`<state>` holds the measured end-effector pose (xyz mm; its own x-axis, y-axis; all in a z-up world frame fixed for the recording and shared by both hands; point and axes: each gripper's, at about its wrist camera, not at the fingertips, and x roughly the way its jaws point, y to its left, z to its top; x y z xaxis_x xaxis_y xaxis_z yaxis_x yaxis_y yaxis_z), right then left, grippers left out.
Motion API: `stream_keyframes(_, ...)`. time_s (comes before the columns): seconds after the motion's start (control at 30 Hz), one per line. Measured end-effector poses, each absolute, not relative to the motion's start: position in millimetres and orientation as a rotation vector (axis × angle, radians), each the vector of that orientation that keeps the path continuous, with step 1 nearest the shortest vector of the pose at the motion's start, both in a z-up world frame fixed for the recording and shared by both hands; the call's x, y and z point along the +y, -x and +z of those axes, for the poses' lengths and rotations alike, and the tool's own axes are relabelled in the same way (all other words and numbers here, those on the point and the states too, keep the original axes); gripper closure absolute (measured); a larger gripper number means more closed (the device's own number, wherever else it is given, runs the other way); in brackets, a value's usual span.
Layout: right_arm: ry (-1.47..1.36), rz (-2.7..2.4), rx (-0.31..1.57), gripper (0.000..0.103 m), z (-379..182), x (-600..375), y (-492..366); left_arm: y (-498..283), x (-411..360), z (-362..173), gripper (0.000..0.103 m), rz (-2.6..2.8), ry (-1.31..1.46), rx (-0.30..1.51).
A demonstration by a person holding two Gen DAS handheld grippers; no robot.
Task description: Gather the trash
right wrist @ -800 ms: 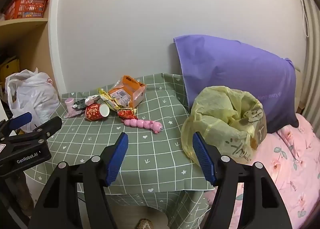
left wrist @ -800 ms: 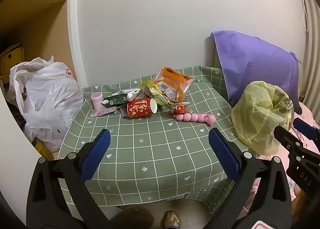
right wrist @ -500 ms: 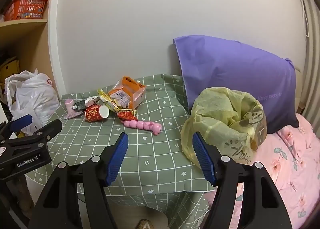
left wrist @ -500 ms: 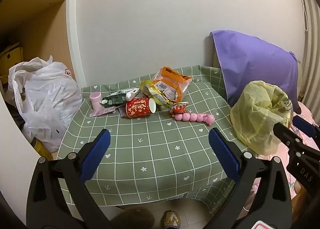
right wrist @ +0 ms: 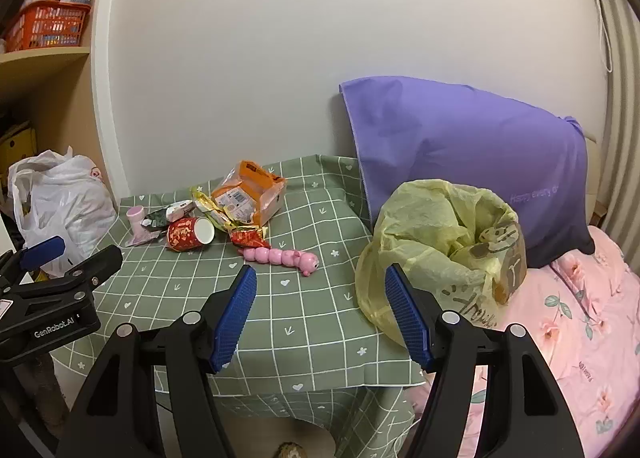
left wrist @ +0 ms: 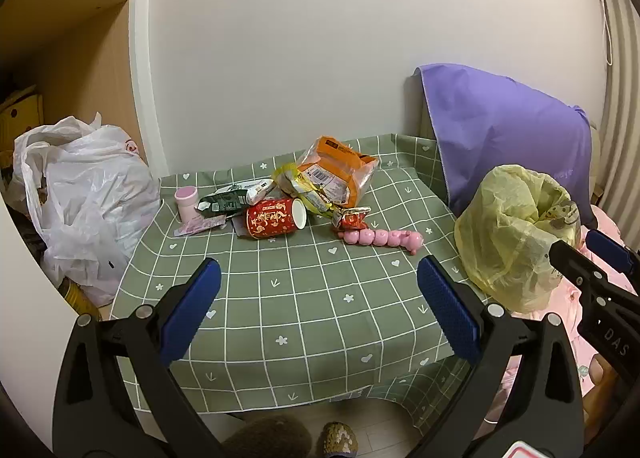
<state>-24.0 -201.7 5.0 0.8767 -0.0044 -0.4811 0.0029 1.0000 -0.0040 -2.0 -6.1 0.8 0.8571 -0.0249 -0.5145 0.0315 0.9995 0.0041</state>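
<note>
On the green checked tablecloth (left wrist: 296, 298), the trash lies in a heap toward the far side: a pink cup (left wrist: 186, 200), a tipped red paper cup (left wrist: 272, 217), an orange wrapper (left wrist: 340, 170) and a pink caterpillar toy (left wrist: 380, 237). A yellow bag (right wrist: 440, 242) stands open at the table's right edge, below a purple pillow (right wrist: 460, 150). Both the left gripper (left wrist: 318, 294) and the right gripper (right wrist: 320, 310) hover over the near edge, jaws spread wide and holding nothing.

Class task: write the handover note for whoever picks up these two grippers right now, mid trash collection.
Left gripper: open, empty, short of the table.
Right gripper: open, empty, beside the yellow bin bag.
Trash lies at the far side of the green tablecloth: red paper cup on its side, orange wrapper, small wrappers, pink cup. Pink caterpillar toy nearby.
Done: nothing visibly picked up.
Left: move all trash into the bag.
</note>
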Motion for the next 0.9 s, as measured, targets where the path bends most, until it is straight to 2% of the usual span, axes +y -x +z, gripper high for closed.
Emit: stream_keyframes(0.9, -0.001, -0.004, 0.509, 0.040, 5.2, -205.1, 21.2, 0.9, -2.0, 2.5, 0.009, -0.029, -0.011, 0.546)
